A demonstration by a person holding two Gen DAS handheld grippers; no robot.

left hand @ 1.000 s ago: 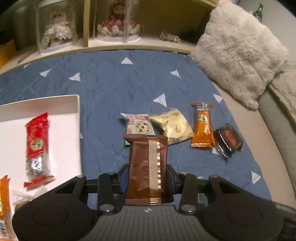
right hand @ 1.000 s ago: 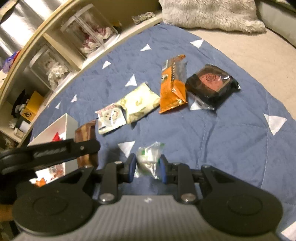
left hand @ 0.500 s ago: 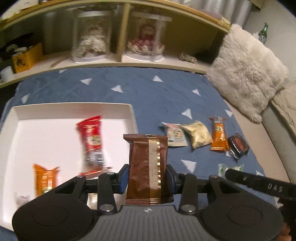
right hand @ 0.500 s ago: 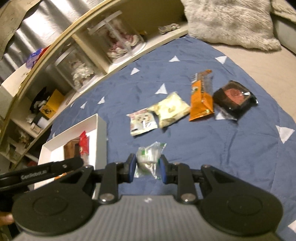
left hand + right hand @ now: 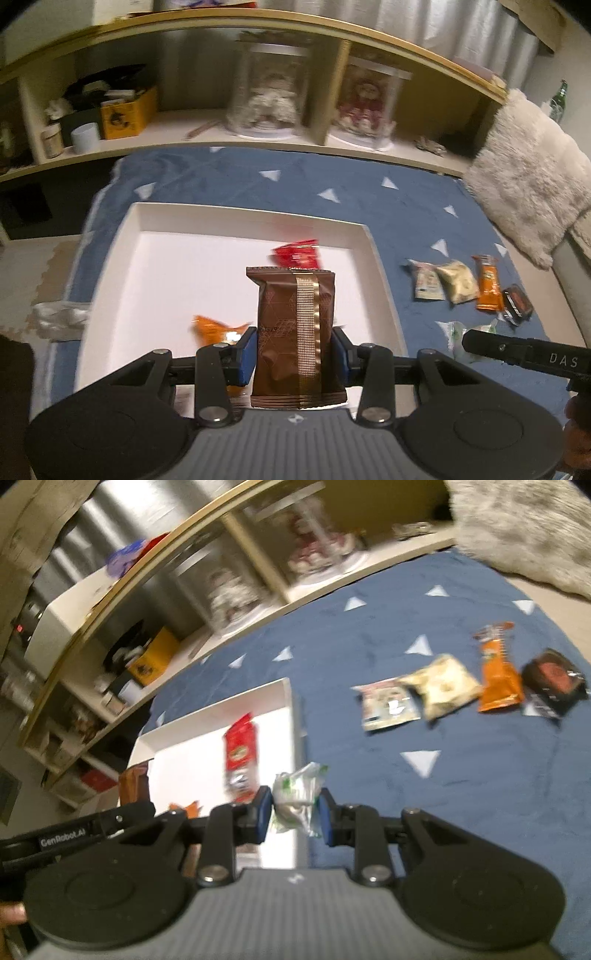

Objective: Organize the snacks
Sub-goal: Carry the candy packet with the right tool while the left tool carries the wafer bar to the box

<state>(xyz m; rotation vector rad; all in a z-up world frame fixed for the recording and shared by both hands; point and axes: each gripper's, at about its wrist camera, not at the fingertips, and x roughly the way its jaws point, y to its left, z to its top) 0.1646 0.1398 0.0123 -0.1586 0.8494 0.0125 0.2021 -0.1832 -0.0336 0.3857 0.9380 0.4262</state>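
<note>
Brown gold-striped packet [image 5: 297,332] upright over white tray [image 5: 380,266].

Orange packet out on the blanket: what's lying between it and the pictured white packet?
One pale yellow packet, between the orange packet and the white packet; right wrist view shows it.

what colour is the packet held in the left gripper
Brown, with a gold ribbed stripe down the packet; the left gripper is shut on it. Clearest in the left wrist view.

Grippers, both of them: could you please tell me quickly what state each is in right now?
Left gripper: closed on the brown snack packet, over the white tray.
Right gripper: closed on the small clear green-and-white packet.
</note>
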